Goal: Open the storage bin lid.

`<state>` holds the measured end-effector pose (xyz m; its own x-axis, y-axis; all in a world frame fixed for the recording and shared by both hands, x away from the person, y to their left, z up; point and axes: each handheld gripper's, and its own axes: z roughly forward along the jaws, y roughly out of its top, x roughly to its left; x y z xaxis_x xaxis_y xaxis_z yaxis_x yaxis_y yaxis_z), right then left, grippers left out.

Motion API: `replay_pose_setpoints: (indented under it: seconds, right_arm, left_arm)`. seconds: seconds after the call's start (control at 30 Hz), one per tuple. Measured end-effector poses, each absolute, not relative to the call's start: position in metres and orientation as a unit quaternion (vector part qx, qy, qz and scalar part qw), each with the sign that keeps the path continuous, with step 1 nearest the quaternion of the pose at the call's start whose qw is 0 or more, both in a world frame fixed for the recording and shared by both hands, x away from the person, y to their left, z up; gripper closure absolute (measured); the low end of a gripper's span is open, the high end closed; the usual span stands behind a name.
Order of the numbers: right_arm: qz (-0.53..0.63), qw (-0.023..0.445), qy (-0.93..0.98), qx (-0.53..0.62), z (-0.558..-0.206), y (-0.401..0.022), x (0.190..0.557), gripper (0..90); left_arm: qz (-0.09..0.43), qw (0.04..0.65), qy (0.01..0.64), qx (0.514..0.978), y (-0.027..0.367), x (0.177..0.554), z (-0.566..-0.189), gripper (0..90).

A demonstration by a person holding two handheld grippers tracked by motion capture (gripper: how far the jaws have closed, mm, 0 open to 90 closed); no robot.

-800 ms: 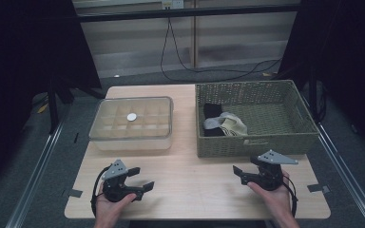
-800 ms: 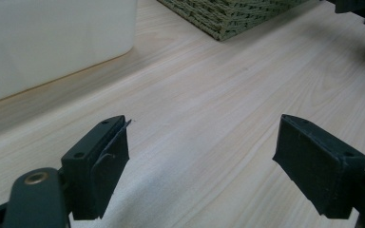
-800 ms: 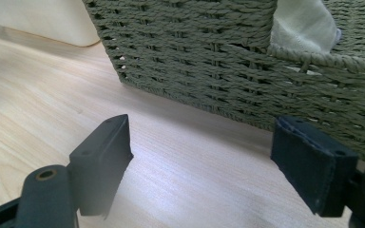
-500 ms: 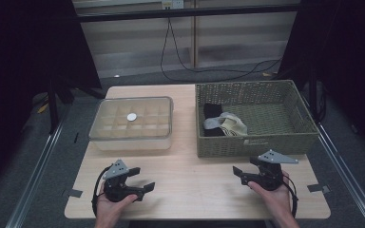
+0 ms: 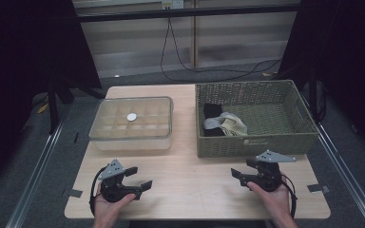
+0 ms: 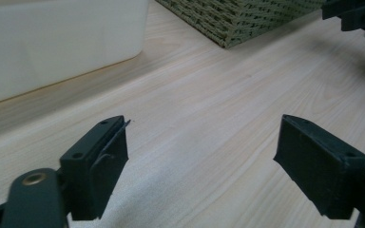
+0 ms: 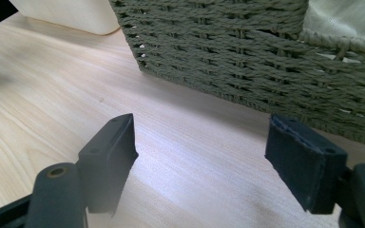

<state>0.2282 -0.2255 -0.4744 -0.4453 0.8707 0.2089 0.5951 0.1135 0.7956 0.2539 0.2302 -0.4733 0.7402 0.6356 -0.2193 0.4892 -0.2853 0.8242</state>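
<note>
high view: both my grippers, left (image 5: 139, 179) and right (image 5: 237, 173), jaws apart, empty, resting near table edge. start step. next, right reaches socks (image 5: 224, 124) in basket (image 5: 256, 142) at 12.

A pale wooden bench (image 5: 195, 190) stands on a grey floor (image 5: 52, 190), with a short strip of dark tape at its near left corner (image 5: 74, 193) and another at its near right corner (image 5: 314, 188). Metal rails run along the floor on both sides of it, one on the left (image 5: 38, 175) and one on the right (image 5: 347, 175). Beyond the far edge, a black cable (image 5: 173, 47) drops from a wall socket (image 5: 171, 4) behind a dark crossbar (image 5: 185, 12) and trails over the floor, between black curtains (image 5: 24, 71).
</note>
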Motion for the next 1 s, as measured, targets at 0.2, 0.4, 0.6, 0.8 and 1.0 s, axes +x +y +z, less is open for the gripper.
replay_pose_setpoints:
  seconds: [0.2, 0.4, 0.6, 0.8, 1.0]
  right_arm:
    - [0.445, 0.148, 0.728, 0.5, -0.471, -0.224, 0.229, 28.1]
    - [0.454, 0.143, 0.728, 0.493, -0.465, -0.22, 0.23, 28.8]
    - [0.463, 0.136, 0.729, 0.486, -0.461, -0.211, 0.229, 29.8]
    - [0.464, 0.128, 0.737, 0.475, -0.458, -0.201, 0.234, 31.8]
    - [0.466, 0.12, 0.745, 0.462, -0.454, -0.191, 0.235, 33.2]
  left_arm:
    - [0.068, 0.494, 0.359, 0.789, 0.239, 0.255, -0.469, 22.1]
    - [0.064, 0.501, 0.365, 0.782, 0.248, 0.257, -0.462, 24.1]
    - [0.069, 0.507, 0.373, 0.774, 0.257, 0.256, -0.456, 24.5]
    - [0.058, 0.509, 0.376, 0.772, 0.264, 0.259, -0.455, 24.1]
    - [0.056, 0.511, 0.374, 0.772, 0.268, 0.261, -0.452, 24.0]
